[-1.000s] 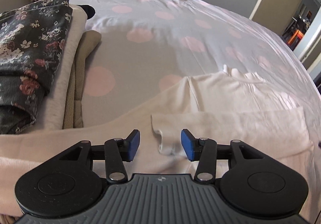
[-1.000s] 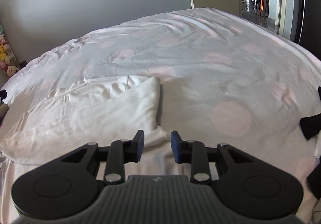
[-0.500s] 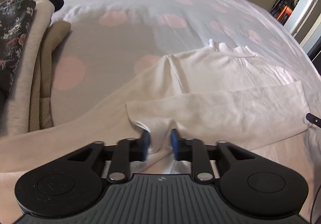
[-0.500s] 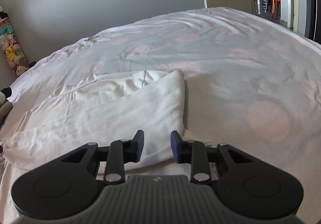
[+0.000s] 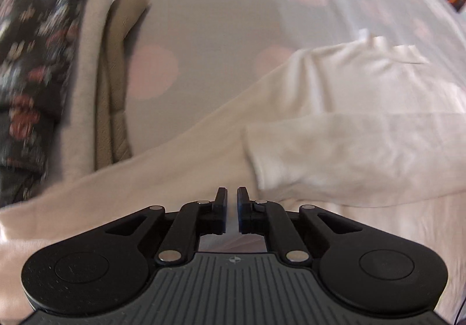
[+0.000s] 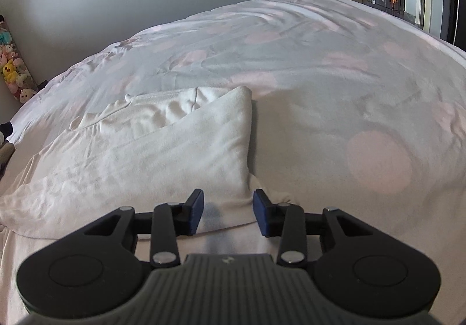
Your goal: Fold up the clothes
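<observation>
Since 1 second ago the left gripper (image 5: 232,210) has gone from wide jaws set either side of the sleeve cuff to jaws almost together, only a thin slit left between the 2 blue pads. Pale fabric shows through that slit, but the view is blurred and I cannot tell whether any cloth is pinched there; the cuff end of the folded sleeve (image 5: 343,156) now lies just to the right of the fingertips, not between them. Over the same second the right gripper (image 6: 228,213) has come lower over the garment, and its jaws are opening: they stand moderately apart with the near corner of the cream top (image 6: 151,156) lying between the pads, neither pad pressing on it.

That cream top is spread flat on the bed (image 6: 335,86), whose cover is grey-white with large pink dots. 1 sleeve is folded across the body of the top, and the collar end points toward the far side of the bed. At the left edge of the left wrist view sits a stack of folded clothes (image 5: 87,86): a dark floral piece on top, beige and tan layers beneath. Plush toys (image 6: 13,72) line the far wall.
</observation>
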The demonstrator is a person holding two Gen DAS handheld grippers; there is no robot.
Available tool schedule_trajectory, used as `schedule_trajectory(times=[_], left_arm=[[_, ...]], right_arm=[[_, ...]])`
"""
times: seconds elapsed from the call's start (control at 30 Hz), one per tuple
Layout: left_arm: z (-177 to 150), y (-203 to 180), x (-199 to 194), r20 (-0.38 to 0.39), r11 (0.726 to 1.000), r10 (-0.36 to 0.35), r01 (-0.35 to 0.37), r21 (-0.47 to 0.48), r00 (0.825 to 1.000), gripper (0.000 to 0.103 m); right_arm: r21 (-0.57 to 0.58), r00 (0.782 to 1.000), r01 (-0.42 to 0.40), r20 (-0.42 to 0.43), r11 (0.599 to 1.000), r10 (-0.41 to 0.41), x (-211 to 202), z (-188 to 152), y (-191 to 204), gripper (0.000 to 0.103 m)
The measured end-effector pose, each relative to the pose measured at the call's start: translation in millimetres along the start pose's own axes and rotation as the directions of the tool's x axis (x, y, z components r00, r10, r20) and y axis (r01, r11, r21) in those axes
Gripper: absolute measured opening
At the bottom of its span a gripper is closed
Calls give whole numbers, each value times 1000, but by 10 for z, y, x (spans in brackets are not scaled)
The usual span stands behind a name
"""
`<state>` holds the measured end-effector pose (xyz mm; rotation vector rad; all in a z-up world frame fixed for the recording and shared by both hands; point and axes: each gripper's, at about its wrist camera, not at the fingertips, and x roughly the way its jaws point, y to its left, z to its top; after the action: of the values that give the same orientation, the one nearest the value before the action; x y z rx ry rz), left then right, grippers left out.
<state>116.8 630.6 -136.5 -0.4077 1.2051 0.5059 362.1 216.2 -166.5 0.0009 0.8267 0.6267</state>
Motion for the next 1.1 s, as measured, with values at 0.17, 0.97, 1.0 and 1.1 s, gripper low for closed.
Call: schedule_trajectory(times=[0.17, 0.97, 1.0, 1.1], left_arm=[[-88, -173, -50, 4, 990, -7, 6, 140, 1000, 31], [111, -9, -7, -136, 995, -96, 99, 18, 986, 8], [118, -25, 22, -144, 996, -79, 84, 30, 986, 8], [125, -132, 153, -167, 997, -26, 38, 66, 986, 13]], right_arm=[[16, 1000, -13, -2, 1000, 13, 19, -14, -14, 44], [-33, 1000, -22, 13, 999, 23, -91, 49, 56, 40], [-38, 1000, -25, 11, 999, 25, -107, 53, 55, 35], [-66, 999, -24, -32, 998, 22, -80, 44, 31, 19]])
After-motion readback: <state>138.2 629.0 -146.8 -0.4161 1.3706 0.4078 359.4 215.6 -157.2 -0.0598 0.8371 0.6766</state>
